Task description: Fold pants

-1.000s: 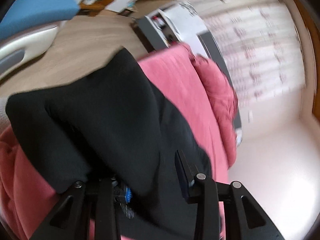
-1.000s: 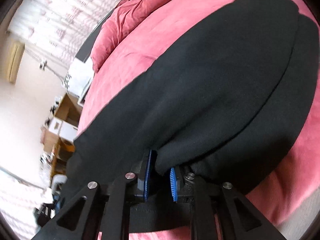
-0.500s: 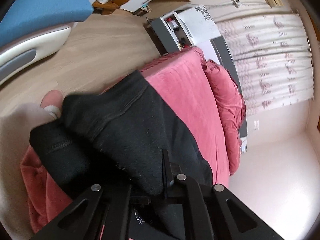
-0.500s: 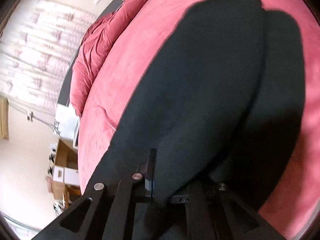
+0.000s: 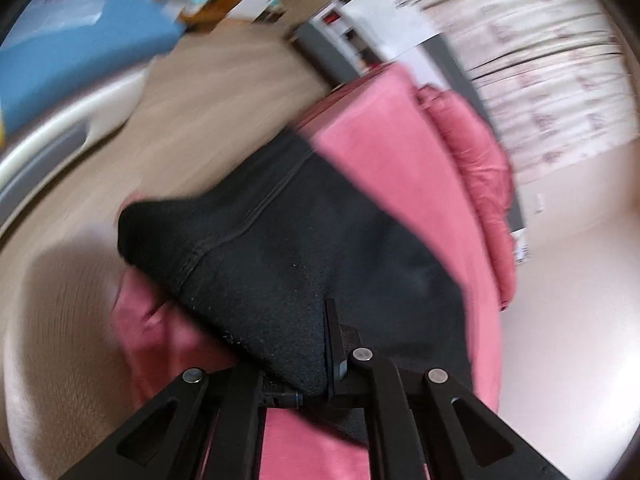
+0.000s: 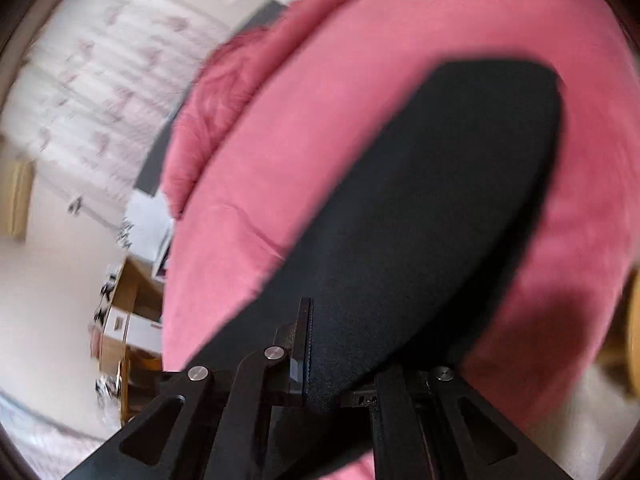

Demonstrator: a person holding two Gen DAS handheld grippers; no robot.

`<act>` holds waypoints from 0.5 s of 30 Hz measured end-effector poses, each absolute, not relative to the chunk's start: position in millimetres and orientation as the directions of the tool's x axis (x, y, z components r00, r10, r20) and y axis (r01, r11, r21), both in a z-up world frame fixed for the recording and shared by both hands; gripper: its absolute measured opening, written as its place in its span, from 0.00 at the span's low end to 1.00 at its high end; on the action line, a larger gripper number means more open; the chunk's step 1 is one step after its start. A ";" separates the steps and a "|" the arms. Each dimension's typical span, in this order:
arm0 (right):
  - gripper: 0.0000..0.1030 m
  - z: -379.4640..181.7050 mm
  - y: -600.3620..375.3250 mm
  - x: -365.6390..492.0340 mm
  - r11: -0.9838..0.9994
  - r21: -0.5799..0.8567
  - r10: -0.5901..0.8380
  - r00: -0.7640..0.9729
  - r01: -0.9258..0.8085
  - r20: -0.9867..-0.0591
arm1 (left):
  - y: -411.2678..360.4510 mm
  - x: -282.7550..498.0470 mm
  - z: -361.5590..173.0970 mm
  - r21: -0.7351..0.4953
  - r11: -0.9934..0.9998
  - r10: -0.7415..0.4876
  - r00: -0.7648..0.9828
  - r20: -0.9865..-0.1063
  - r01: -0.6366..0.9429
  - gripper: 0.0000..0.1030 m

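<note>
Black pants (image 5: 304, 240) lie on a pink bed cover (image 5: 400, 168). In the left wrist view my left gripper (image 5: 296, 364) is shut on a thick fold of the black cloth, lifted off the cover, with a seam running across it. In the right wrist view the pants (image 6: 432, 208) stretch away as a long dark band over the pink cover (image 6: 320, 128). My right gripper (image 6: 332, 356) is shut on the near end of the cloth; the right finger is hidden under it.
A wooden floor (image 5: 208, 92) and a blue and white object (image 5: 68, 36) lie left of the bed. A bunched pink duvet (image 5: 476, 152) lies at the head of the bed under patterned curtains (image 6: 100, 72). Cardboard boxes (image 6: 128, 312) stand beside the bed.
Both grippers have pulled back with the cloth. The pants now cover less of the bed and look narrower and stretched. Both views are blurred by motion.
</note>
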State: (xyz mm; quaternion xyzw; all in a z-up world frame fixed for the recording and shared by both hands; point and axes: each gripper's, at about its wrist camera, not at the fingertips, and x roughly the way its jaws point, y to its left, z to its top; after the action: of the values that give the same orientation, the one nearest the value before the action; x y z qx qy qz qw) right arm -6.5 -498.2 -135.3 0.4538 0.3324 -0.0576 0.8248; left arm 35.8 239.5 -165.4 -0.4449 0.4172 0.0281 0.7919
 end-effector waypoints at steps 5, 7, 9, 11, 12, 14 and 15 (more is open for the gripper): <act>0.07 -161.4 -506.7 -7.1 0.540 0.720 0.206 0.761 0.436 -0.616 | 237.3 30.3 -179.3 -0.690 0.586 -0.307 0.672 -0.674 -0.424 0.08; 0.07 -156.5 -498.6 -4.6 0.589 0.683 0.196 0.744 0.432 -0.639 | 232.8 31.2 -175.8 -0.663 0.618 -0.281 0.668 -0.689 -0.424 0.08; 0.10 -158.9 -497.7 -8.4 0.584 0.690 0.210 0.741 0.428 -0.638 | 228.7 25.7 -169.2 -0.644 0.640 -0.258 0.673 -0.693 -0.418 0.12; 0.10 -160.5 -500.9 -12.0 0.572 0.701 0.217 0.745 0.426 -0.630 | 223.6 18.6 -157.1 -0.623 0.657 -0.214 0.688 -0.694 -0.424 0.19; 0.10 -160.8 -503.1 -14.4 0.564 0.709 0.224 0.749 0.422 -0.624 | 223.8 13.6 -151.8 -0.612 0.663 -0.186 0.697 -0.693 -0.431 0.24; 0.13 -159.8 -502.9 -1.1 0.544 0.729 0.234 0.759 0.416 -0.608 | 223.0 -2.8 -137.7 -0.576 0.673 -0.093 0.719 -0.689 -0.464 0.26; 0.19 -158.5 -502.0 3.6 0.536 0.739 0.236 0.769 0.407 -0.594 | 222.2 -10.0 -131.9 -0.568 0.672 -0.061 0.729 -0.682 -0.475 0.26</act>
State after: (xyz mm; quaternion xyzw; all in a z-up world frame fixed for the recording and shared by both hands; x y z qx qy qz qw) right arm 3.6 -502.0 -158.5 0.4787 0.3358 -0.0529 0.8095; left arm -10.0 222.2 -131.9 -0.3863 0.3472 0.1223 0.8457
